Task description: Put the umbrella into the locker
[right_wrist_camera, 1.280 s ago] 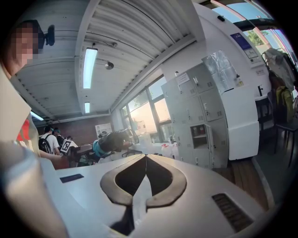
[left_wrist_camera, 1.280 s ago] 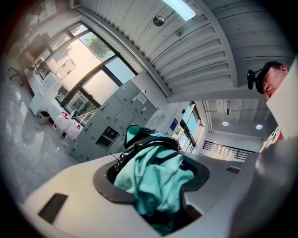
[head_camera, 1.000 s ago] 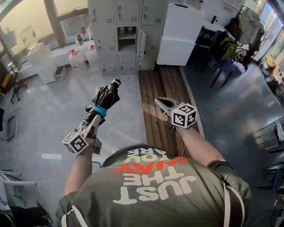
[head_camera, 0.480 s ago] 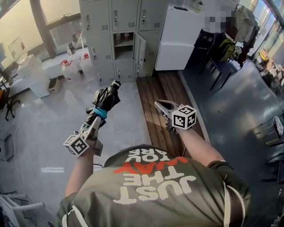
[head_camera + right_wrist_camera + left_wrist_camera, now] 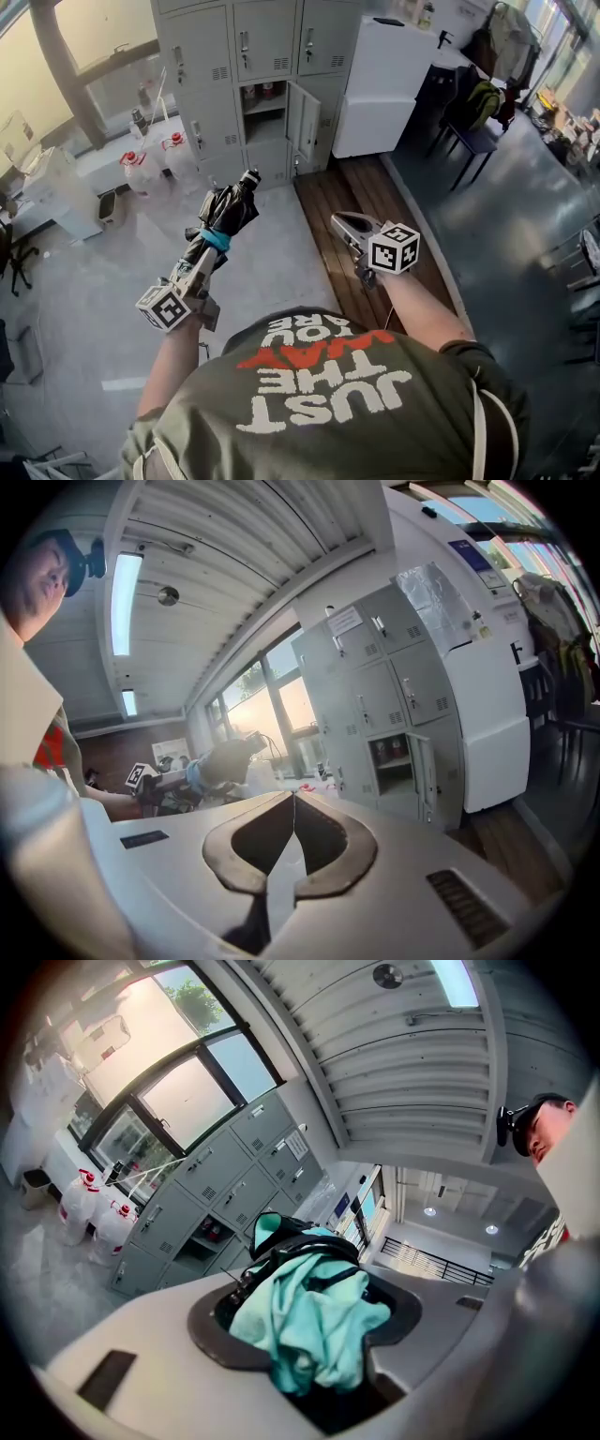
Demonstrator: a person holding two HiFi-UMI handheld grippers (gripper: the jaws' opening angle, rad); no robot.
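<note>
Left gripper (image 5: 210, 247) grasps the umbrella (image 5: 230, 208), right gripper (image 5: 337, 219) is clenched empty; its tip could catch the door (image 5: 307, 120) of the far locker (image 5: 267, 39) if swung in crooked

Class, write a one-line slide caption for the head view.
Left gripper holds a folded umbrella, open locker ahead; right gripper shut and empty.

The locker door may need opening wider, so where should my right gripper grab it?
Probably pinch the open door by its free vertical edge, coming from the front: it stands swung out, thin edge toward you. The right gripper must open first.
</note>
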